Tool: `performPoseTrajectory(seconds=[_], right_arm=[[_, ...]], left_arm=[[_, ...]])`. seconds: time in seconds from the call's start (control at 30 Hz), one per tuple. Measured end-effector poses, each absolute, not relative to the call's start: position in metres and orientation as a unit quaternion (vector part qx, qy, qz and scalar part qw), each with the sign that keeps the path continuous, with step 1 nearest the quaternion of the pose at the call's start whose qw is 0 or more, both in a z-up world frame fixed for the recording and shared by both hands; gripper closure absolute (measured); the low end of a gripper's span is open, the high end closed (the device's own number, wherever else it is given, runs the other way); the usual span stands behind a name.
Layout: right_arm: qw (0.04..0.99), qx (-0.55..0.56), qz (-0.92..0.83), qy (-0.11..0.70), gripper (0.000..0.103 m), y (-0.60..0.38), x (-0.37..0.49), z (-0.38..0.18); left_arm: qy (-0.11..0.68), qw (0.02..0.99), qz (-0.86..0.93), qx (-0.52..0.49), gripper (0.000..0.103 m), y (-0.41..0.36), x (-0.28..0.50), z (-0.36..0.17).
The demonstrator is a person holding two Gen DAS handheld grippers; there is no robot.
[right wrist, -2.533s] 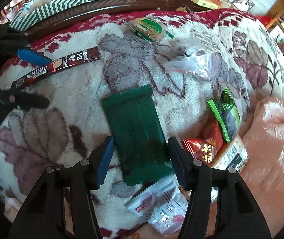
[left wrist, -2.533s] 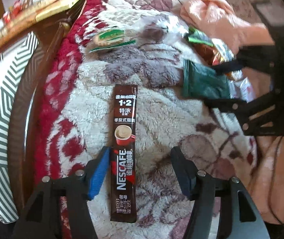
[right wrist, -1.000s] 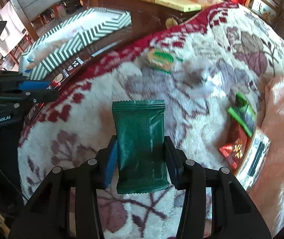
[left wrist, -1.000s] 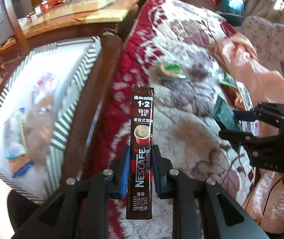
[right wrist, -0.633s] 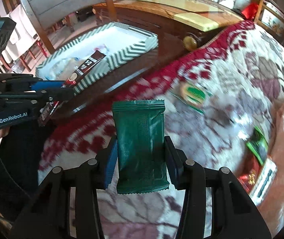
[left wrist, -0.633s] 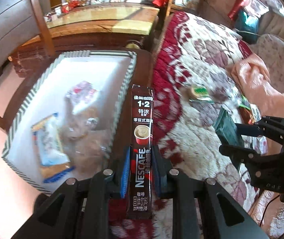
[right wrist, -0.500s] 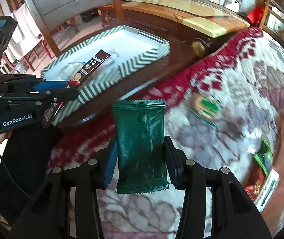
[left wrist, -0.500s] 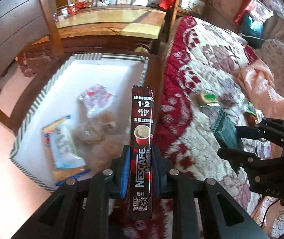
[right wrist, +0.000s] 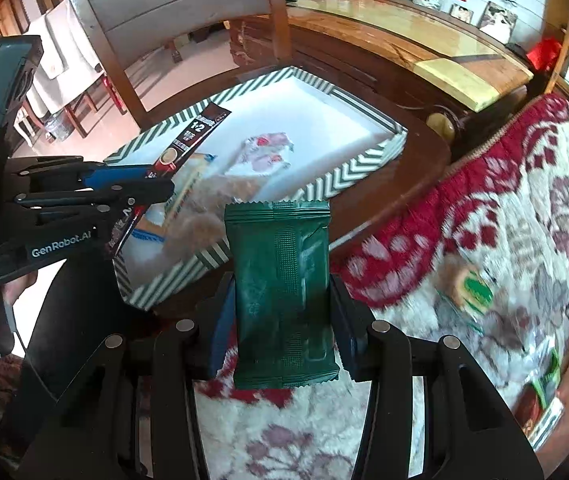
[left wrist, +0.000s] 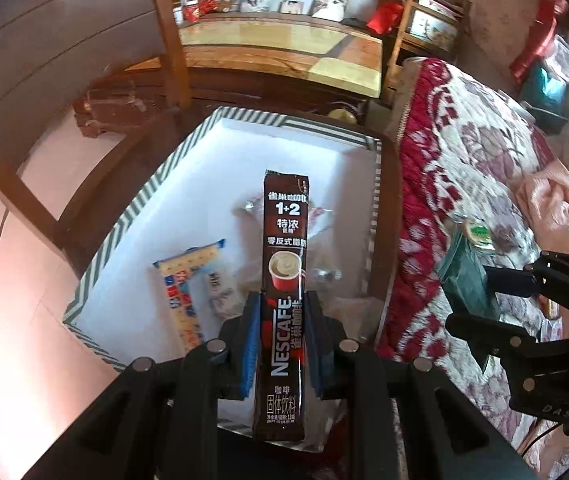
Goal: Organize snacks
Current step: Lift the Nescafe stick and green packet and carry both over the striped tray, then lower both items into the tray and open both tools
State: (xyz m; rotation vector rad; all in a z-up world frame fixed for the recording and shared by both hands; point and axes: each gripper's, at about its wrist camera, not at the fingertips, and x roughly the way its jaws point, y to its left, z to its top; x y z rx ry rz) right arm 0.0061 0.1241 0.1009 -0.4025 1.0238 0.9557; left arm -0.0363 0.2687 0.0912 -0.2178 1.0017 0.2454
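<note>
Left claw (left wrist: pixel 282 336) pinches a coffee stick (left wrist: pixel 285 264) above the striped box (left wrist: pixel 132 216); right claw (right wrist: pixel 282 328) clamps a green packet (right wrist: pixel 282 292) beside it, over the blanket (right wrist: pixel 504 216). Released there, the packet likely misses the box.
</note>
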Motion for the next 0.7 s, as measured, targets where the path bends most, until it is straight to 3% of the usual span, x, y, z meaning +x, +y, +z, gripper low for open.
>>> performPoseTrajectory(seconds=[0.7], right_arm=[[0.716, -0.201, 0.465, 0.481, 0.06, 0.219, 0.029, 0.086]], left_arm=[[0.49, 0.842, 0.156, -0.16, 0.08, 0.323, -0.035, 0.065]])
